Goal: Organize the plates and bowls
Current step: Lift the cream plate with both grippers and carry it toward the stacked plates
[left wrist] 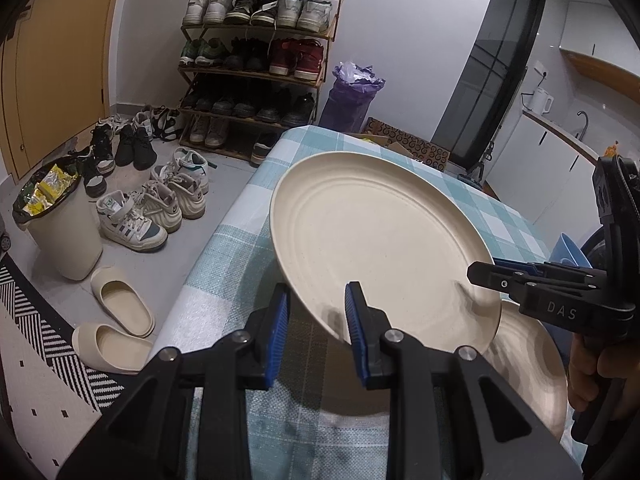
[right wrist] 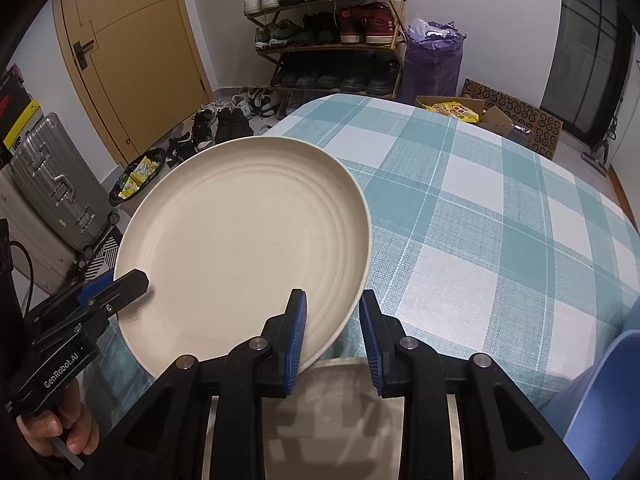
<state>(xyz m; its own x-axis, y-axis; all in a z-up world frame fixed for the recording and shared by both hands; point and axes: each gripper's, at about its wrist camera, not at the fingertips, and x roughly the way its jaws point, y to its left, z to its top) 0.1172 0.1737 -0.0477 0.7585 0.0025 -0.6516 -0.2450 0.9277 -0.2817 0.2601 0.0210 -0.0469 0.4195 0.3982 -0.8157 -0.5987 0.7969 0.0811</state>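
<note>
Floor clutter far left: waste bin [left wrist: 60, 232] stuffed with yellow wrappers, cream slippers [left wrist: 120, 308] just beside it, sneakers [left wrist: 160, 208] scattered toward tall shoe rack [left wrist: 256, 52]. Purple bag [left wrist: 352, 96] right of rack, behind far corner of bench [left wrist: 224, 248]. Bench covered in teal-and-white checked cloth.

Left gripper [left wrist: 316, 300] at bottom centre of left wrist view. Fingers [left wrist: 280, 320] nearly together, pinching near rim of cream plate [left wrist: 380, 240]: one blue pad under rim, other on upper face. Plate held clear of cloth, above near-left part of bench, shadow underneath.

Lower plate [left wrist: 532, 360] same cream colour, flat on bench at near edge, partly covered by held plate.

Right gripper [left wrist: 492, 274] coming in from right, fingers clamped on opposite rim of same held plate, blue pad edge showing at the contact. Right hand [left wrist: 588, 372] wrapped round its handle. Blue bowl [left wrist: 568, 248] just behind right gripper, mostly hidden. White kettle [left wrist: 538, 102] far right in background.

Right wrist view, same order: silver suitcase [right wrist: 52, 184] on floor at left, left hand [right wrist: 60, 428] low in corner, left gripper biting plate's left rim, right gripper's own pads either side of plate's near-right rim, bare checked cloth beyond, cardboard box [right wrist: 516, 120] at far right.
</note>
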